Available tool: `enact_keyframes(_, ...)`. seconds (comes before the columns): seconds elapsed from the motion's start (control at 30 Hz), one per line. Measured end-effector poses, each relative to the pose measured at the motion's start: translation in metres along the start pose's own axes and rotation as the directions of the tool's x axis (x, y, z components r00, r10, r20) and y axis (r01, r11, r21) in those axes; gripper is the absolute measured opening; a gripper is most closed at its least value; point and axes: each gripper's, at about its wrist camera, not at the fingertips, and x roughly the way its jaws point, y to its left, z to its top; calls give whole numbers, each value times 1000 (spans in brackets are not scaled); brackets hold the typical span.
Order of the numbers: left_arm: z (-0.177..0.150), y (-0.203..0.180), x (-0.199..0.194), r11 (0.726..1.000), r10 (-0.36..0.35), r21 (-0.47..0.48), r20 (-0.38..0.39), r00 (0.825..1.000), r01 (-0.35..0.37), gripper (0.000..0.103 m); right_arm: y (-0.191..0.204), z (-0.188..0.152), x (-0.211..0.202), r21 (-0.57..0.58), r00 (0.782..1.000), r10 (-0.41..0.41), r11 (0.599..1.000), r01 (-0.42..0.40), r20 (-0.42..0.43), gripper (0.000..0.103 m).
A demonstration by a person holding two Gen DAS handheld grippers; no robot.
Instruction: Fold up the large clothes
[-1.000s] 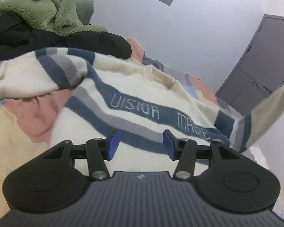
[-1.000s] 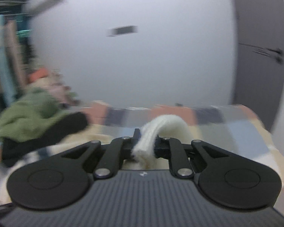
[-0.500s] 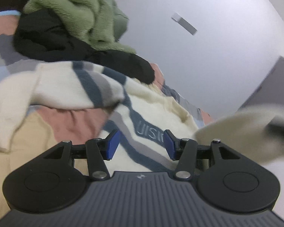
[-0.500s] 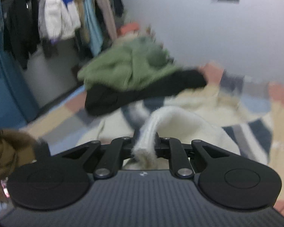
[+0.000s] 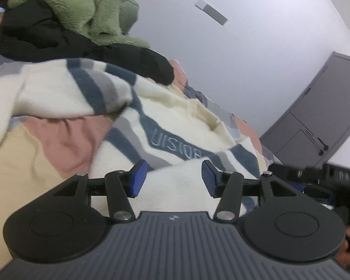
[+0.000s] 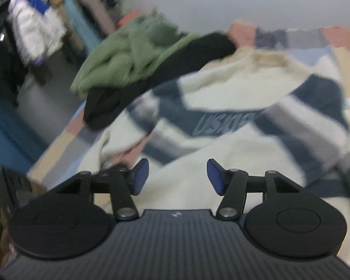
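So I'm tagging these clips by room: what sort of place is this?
Most likely a bedroom at home. A striped cream sweater lies spread over a patchwork bedspread, a rack of hanging clothes stands beside it, and a grey door is set in the plain wall.

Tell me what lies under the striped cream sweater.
The striped cream sweater lies on a patchwork bedspread of pink, tan and grey patches, which shows beside the folded sleeve. Behind it, a black garment carries a green fleece. Whatever is beneath the sweater's body is covered.
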Motion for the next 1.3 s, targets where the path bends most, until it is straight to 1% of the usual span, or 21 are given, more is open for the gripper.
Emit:
enact_keyframes(0.03,-1,-2,1,1000,-4,7,-3,1000,4,58,-15,2,-7,37,999,-17,999,16,34,64)
enact_keyframes(0.13,-7,-9,6,999,-5,40,-20,1000,6,58,-65,5,-7,168,991,-109,981,95,78,65)
enact_keyframes(0.17,-8,-12,10,999,2,53,-29,1000,0,58,-84,5,-6,227,987,-137,967,116,80,66)
enact_keyframes(0.23,-12,-14,16,998,15,66,-43,999,-12,58,-123,0,-2,363,983,-176,921,142,62,67)
enact_keyframes(0.3,-14,-14,22,997,27,70,-54,998,-24,58,-155,-7,5,475,983,-178,869,138,41,67)
enact_keyframes(0.33,-15,-14,25,997,33,72,-57,998,-29,58,-166,-12,9,506,985,-170,853,130,34,67)
enact_keyframes(0.43,-17,-14,33,995,53,83,-60,997,-48,58,-188,-21,22,549,982,-189,822,151,13,67)
enact_keyframes(0.47,-17,-13,36,995,57,86,-60,997,-52,58,-194,-24,27,571,985,-170,811,126,24,67)
enact_keyframes(0.53,-17,-14,40,993,67,98,-56,996,-61,58,-199,-25,39,582,990,-138,809,87,43,67)
enact_keyframes(0.6,-17,-15,43,992,72,111,-51,996,-66,58,-201,-21,51,561,989,-137,824,80,60,62)
enact_keyframes(0.63,-18,-16,44,991,72,118,-49,996,-65,58,-203,-19,54,560,988,-142,824,80,67,47)
enact_keyframes(0.67,-18,-17,44,990,70,123,-48,996,-64,58,-205,-17,56,561,985,-151,824,81,79,26)
enact_keyframes(0.73,-19,-19,45,990,61,134,-45,997,-55,58,-209,-11,56,543,979,-159,837,67,126,23)
enact_keyframes(0.77,-19,-20,45,990,51,135,-43,998,-44,58,-212,-8,49,515,973,-165,855,60,160,22)
enact_keyframes(0.83,-20,-22,45,990,23,137,-44,999,-17,58,-212,1,39,461,951,-190,885,60,243,21)
enact_keyframes(0.9,-20,-26,46,988,2,152,-41,999,4,58,-220,5,27,469,926,-225,881,61,304,20)
enact_keyframes(0.97,-22,-30,50,986,-13,164,-41,999,19,58,-237,5,15,504,901,-274,861,72,337,19)
enact_keyframes(1.03,-23,-32,56,986,-25,165,-52,998,34,58,-253,3,11,531,884,-317,842,96,343,19)
enact_keyframes(1.17,-29,-32,67,984,-42,170,-87,995,57,58,-286,-7,14,586,880,-359,801,119,312,19)
enact_keyframes(1.27,-35,-36,75,977,-35,203,-110,993,57,58,-297,-12,27,557,886,-391,807,197,252,19)
enact_keyframes(1.3,-36,-37,77,975,-33,214,-116,993,58,58,-297,-13,30,553,888,-394,807,209,239,19)
